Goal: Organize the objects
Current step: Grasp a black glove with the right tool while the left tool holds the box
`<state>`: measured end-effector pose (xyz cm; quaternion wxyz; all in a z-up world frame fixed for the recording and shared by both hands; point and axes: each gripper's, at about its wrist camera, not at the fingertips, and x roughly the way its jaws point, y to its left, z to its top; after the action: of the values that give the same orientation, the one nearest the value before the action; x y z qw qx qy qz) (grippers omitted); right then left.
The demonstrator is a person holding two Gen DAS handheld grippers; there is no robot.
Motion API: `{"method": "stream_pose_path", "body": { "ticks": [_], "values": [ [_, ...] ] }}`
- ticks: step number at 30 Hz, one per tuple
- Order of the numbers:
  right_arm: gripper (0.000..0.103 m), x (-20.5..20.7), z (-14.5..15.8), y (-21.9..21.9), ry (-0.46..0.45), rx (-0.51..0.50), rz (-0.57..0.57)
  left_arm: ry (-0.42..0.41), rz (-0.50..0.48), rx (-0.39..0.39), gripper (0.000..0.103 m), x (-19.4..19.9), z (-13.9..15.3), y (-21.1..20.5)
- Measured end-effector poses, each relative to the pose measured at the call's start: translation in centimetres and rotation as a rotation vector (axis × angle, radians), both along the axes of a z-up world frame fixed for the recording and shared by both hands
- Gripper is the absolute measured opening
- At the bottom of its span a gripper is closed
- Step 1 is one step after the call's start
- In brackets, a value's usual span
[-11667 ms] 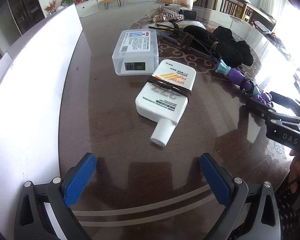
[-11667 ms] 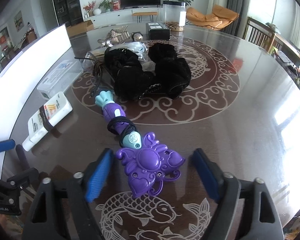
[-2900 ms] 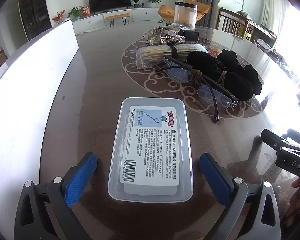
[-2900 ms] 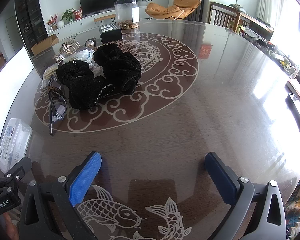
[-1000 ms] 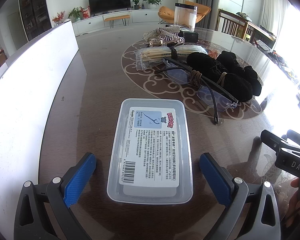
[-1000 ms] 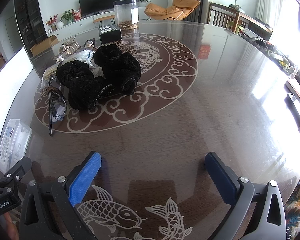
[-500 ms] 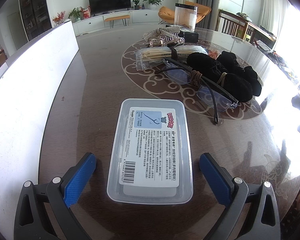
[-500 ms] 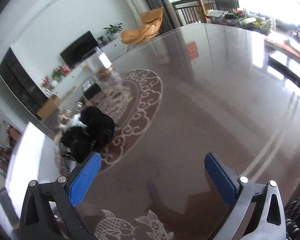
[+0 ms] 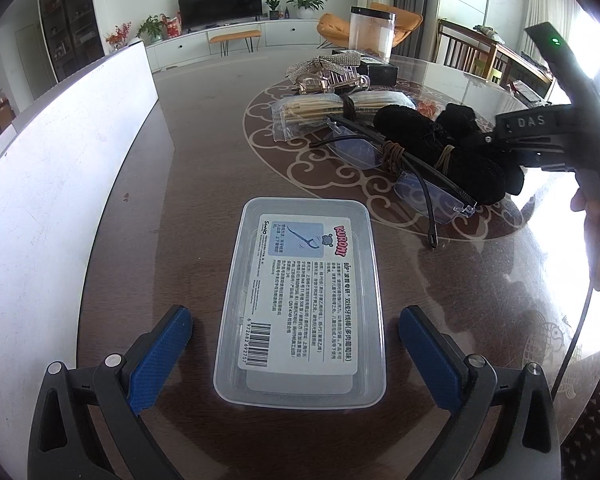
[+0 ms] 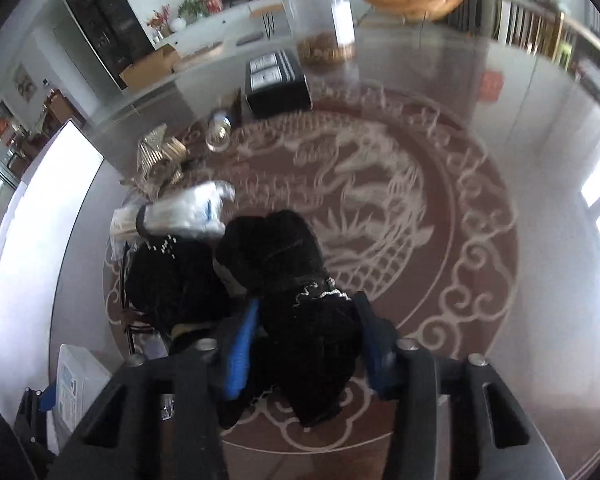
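Right tongs (image 10: 306, 344) have just been closing, pads now pinching the black fabric bundle (image 10: 300, 312) near desk (image 10: 500, 320) centre. Soft, light, squashy; grab mid-bulk, loose trim may snag the glasses (image 9: 400, 168) beside it. Left tongs (image 9: 296, 356) wide open, straddling the clear plastic box (image 9: 300, 300) at near left, not touching. Box rigid, slick; take its long sides.

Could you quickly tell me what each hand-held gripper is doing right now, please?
Left hand-held gripper: open, pads clear of the clear plastic box between them.
Right hand-held gripper: just been closing, jaws around the black fabric bundle.
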<state>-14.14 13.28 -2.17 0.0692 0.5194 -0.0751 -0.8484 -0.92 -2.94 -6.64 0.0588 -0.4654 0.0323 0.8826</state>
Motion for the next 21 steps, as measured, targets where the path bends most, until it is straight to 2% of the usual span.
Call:
{"method": "stream_pose_path", "body": {
  "ticks": [2, 5, 8, 12, 16, 17, 19, 21],
  "values": [
    [0.043, 1.0, 0.2, 0.5, 0.030, 0.021, -0.027, 0.000, 0.001, 0.000, 0.103, 0.0, 0.0, 0.0],
    [0.043, 4.1, 0.8, 2.4, 0.080, 0.080, -0.157, 0.000, 0.001, 0.001, 0.103, 0.0, 0.0, 0.0],
    [0.044, 7.3, 0.3, 3.7, 0.069, 0.087, -0.244, 0.000, 0.003, 0.000, 0.103, 0.0, 0.0, 0.1],
    [0.044, 11.8, -0.4, 3.6, 0.081, 0.094, -0.279, 0.001, 0.004, -0.001, 0.103, -0.1, 0.0, 0.2],
    [0.047, 14.2, -0.2, 3.3, 0.140, -0.015, -0.285, 0.001, 0.004, -0.001, 0.103, -0.1, 0.1, 0.2],
    [0.048, 14.4, 0.3, 3.6, 0.164, -0.049, -0.284, -0.001, 0.001, 0.000, 0.103, -0.1, 0.1, 0.2],
    [0.070, 15.3, 1.3, 4.4, 0.214, -0.096, -0.301, -0.014, -0.020, 0.002, 0.103, -0.2, 0.1, 0.1],
    [0.076, 16.0, 1.6, 5.4, 0.234, -0.127, -0.345, -0.035, -0.040, -0.003, 0.103, -0.3, 0.1, 0.0]
  ]
}}
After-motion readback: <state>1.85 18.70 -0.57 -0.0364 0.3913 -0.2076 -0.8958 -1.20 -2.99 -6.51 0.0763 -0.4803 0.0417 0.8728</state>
